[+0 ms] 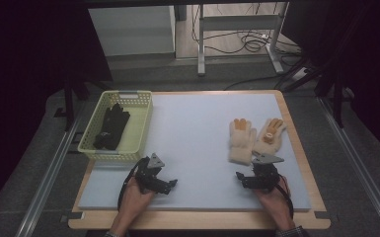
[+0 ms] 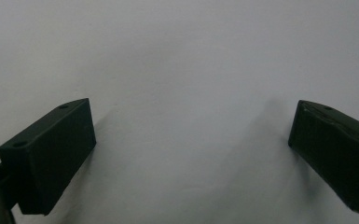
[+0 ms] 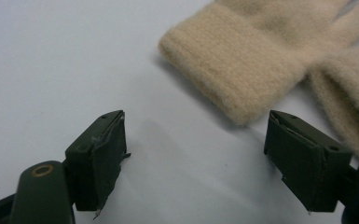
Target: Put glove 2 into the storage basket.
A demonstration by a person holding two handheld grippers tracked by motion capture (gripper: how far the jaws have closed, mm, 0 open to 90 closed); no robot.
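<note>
The two beige gloves (image 1: 254,139) lie flat on the pale blue mat (image 1: 197,138), at about 3 o'clock from its middle, side by side and touching, with the orange fingertips pointing away from the person. In the right gripper view the cuff (image 3: 224,60) of the nearer glove is just beyond the open jaws, at about 1 o'clock, and not yet between them. The right gripper (image 1: 253,176) sits just below the cuffs in the high view, its jaws spread wide and holding nothing. The left gripper (image 1: 164,181) rests at about 7 o'clock on the mat, also spread wide and empty; its own view shows bare mat between the jaws. A yellow basket (image 1: 137,128) stands at about 10 o'clock on the mat, with a black glove (image 1: 111,127) already lying inside, so I judge that the beige gloves should go there too. The risks I see are these: the gloves overlap a little, so a pinch at the cuff may catch both, or only the fuzzy surface of one, and then the glove may slip out on the way. The soft glove will hang down when lifted, and it may catch on the basket rim if it is carried too low.
</note>
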